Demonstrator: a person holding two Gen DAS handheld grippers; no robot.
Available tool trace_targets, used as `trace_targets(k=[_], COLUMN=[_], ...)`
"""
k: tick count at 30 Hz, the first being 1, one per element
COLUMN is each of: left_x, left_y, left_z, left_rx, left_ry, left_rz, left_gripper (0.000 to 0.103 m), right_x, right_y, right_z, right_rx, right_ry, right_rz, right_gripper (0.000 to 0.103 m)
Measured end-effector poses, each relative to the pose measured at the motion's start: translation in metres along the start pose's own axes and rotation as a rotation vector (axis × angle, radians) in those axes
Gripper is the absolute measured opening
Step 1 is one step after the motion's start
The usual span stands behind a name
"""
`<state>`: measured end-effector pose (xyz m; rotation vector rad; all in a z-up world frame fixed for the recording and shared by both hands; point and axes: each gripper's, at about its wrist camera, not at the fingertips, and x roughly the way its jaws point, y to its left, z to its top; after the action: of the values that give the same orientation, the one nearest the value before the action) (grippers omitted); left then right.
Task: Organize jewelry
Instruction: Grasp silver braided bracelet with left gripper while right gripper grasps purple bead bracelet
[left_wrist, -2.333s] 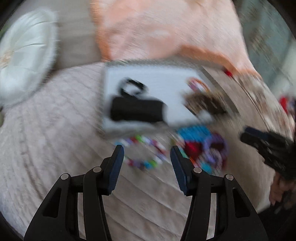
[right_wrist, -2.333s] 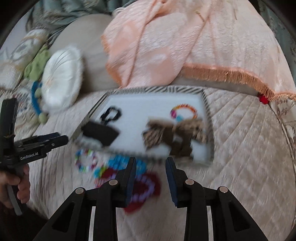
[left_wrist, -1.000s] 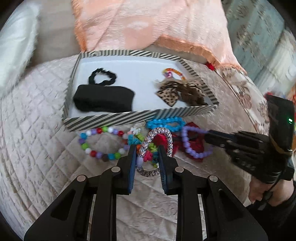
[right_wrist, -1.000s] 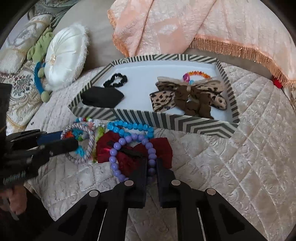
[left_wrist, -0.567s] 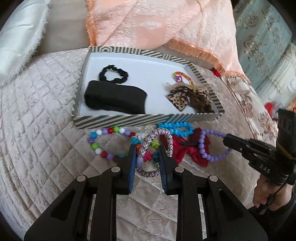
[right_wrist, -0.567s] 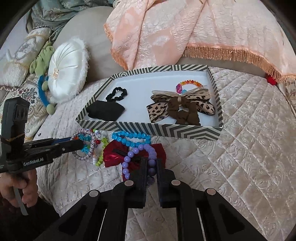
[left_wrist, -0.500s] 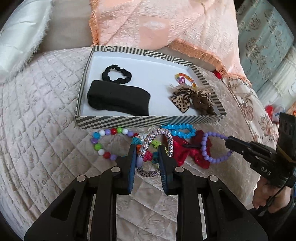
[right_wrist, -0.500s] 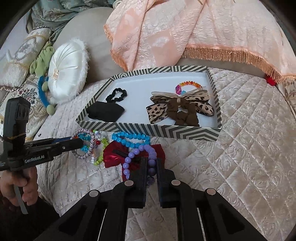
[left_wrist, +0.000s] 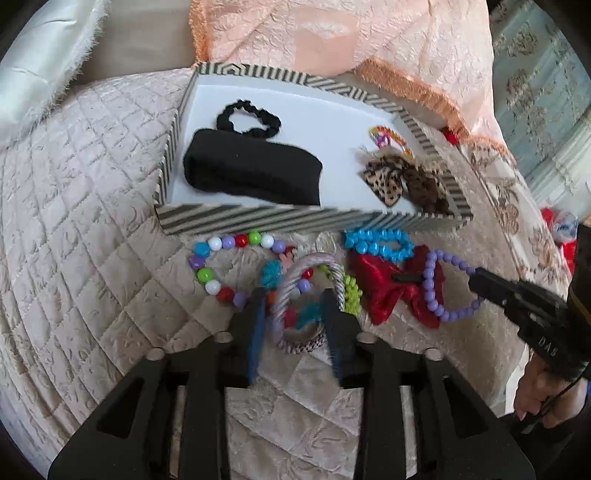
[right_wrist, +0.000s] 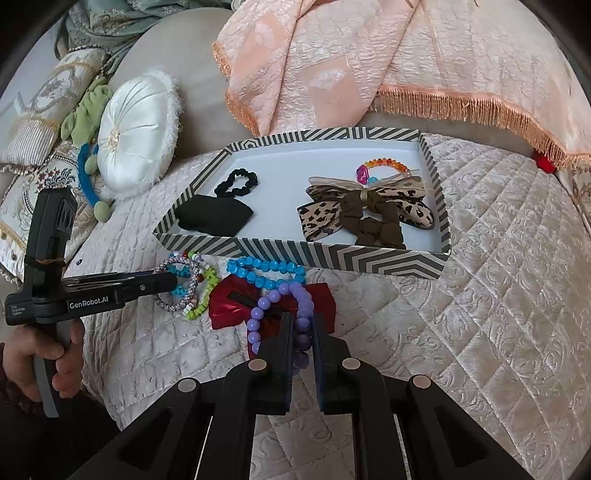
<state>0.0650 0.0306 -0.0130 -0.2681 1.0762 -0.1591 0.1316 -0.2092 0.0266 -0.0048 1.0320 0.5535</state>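
A striped tray (left_wrist: 295, 218) (right_wrist: 332, 258) sits on the quilted bed. In front of it lie a blue bead bracelet (left_wrist: 376, 243) (right_wrist: 266, 267), a red bow (left_wrist: 384, 295) (right_wrist: 229, 295), a multicoloured bead bracelet (left_wrist: 207, 258) and a silver braided bracelet (left_wrist: 314, 260) (right_wrist: 171, 306). My left gripper (left_wrist: 293, 302) (right_wrist: 166, 282) straddles the braided bracelet. Its jaws are opening and the pads stand off the ring. My right gripper (right_wrist: 303, 328) (left_wrist: 476, 277) is shut on a purple bead bracelet (right_wrist: 258, 317) (left_wrist: 428, 291), which hangs over the bow.
The tray holds a black headband (left_wrist: 251, 173), a black scrunchie (left_wrist: 247, 118), a leopard bow (left_wrist: 399, 181) and a rainbow bracelet (left_wrist: 388, 134). Green beads (left_wrist: 351, 291) lie beside the braided ring. A white cushion (right_wrist: 136, 133) and a peach fringed cloth (right_wrist: 369, 55) lie behind.
The left jaws, pinched on the braided bracelet before, have spread apart around it. The right gripper has kept its hold on the purple bracelet and stayed in place.
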Motion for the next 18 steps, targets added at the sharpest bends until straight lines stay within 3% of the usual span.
trace_targets(k=[11,13,18], left_x=[0.001,0.0,-0.018], left_y=[-0.009,-0.008,0.001], left_z=[-0.021,-0.021,-0.02], left_rx=[0.105,0.109,0.089], left_ry=[0.029,0.027,-0.008], left_rz=[0.102,0.128,0.138], left_gripper=[0.035,0.013,0.011], right_x=[0.004,0.004,0.004], right_y=[0.002,0.002,0.002], right_z=[0.0,0.0,0.0], right_rx=[-0.009,-0.01,-0.011], right_ry=[0.011,0.013,0.014], right_rz=[-0.002,-0.003,-0.004], right_gripper=[0.009,0.009,0.009])
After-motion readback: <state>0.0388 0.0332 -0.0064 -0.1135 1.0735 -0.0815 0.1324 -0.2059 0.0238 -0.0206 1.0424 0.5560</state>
